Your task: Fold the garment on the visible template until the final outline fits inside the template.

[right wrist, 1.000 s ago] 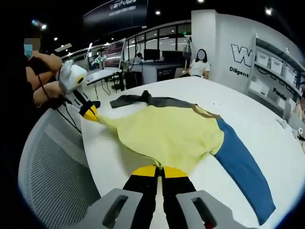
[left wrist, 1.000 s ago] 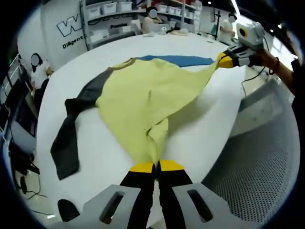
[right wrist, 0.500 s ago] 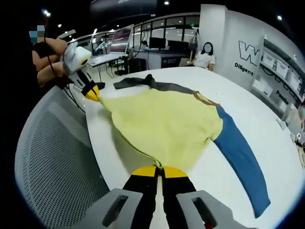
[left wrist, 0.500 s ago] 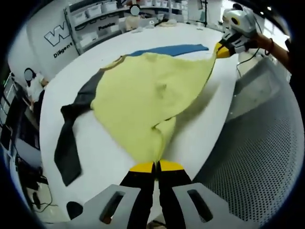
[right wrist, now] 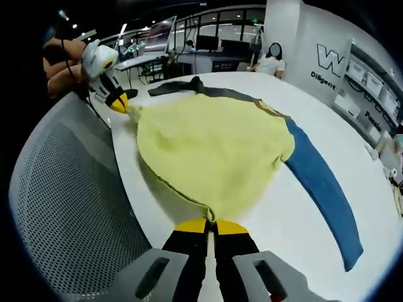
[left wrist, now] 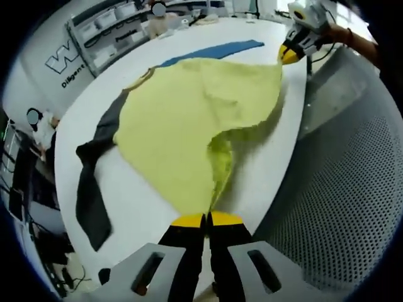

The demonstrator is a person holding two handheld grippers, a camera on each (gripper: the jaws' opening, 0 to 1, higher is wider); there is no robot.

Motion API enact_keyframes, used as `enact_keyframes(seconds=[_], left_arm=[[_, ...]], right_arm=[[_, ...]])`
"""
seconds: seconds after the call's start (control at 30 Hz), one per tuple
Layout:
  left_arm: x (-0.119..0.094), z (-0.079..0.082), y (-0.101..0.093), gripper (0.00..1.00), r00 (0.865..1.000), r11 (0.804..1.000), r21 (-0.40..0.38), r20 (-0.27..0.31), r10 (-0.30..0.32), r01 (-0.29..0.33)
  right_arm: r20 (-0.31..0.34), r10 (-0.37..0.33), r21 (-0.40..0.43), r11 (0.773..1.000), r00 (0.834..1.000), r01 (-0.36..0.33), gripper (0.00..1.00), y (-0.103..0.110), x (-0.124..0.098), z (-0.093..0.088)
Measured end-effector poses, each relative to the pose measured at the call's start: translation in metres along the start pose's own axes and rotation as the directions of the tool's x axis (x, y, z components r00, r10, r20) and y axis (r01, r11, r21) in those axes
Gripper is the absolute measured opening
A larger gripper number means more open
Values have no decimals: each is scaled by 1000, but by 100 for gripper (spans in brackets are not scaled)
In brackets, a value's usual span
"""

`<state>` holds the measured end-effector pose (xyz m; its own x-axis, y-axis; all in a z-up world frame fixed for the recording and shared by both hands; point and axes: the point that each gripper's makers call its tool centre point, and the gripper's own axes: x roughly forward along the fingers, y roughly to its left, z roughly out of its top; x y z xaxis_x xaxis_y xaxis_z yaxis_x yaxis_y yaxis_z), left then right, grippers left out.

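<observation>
The white table (left wrist: 277,163) was seen as smooth and rounded, with a perforated grey mesh surface (left wrist: 340,207) beside its edge. On it the garment (left wrist: 189,119) was spread, its soft yellow body raised at the hem, its dark grey sleeve (left wrist: 91,189) and blue sleeve (right wrist: 321,182) lying flat. No template outline could be made out. The step was judged to be the first fold, the hem being carried toward the collar (right wrist: 267,110). The left gripper (left wrist: 206,220) was clamped on one hem corner, and the right gripper (right wrist: 211,225) on the other. An even forward carry, then a release, was judged to be needed next.
</observation>
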<state>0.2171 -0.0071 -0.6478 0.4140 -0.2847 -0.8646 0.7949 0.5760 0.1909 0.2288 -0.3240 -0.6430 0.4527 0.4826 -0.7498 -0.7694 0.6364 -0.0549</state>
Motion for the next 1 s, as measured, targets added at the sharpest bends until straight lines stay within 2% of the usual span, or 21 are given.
enact_keyframes(seconds=[0.13, 0.37, 0.83, 1.0], left_arm=[[2, -6, -1, 0, 1000, 1000, 23, -14, -4, 5], [7, -13, -7, 0, 999, 996, 87, -52, -10, 14], [10, -21, -16, 1, 997, 998, 48, -65, -31, 34], [12, -28, -21, 2, 994, 999, 13, -93, -50, 51]], right_arm=[[-17, -3, 21, 1000, 1000, 3, 0, -2, -2, -12], [-60, 37, 12, 999, 998, -36, 0, 11, -1, -24], [-112, 43, 2, 999, 993, -43, 0, 12, 2, -35], [-156, 33, -10, 999, 987, -35, 0, 12, 1, -44]])
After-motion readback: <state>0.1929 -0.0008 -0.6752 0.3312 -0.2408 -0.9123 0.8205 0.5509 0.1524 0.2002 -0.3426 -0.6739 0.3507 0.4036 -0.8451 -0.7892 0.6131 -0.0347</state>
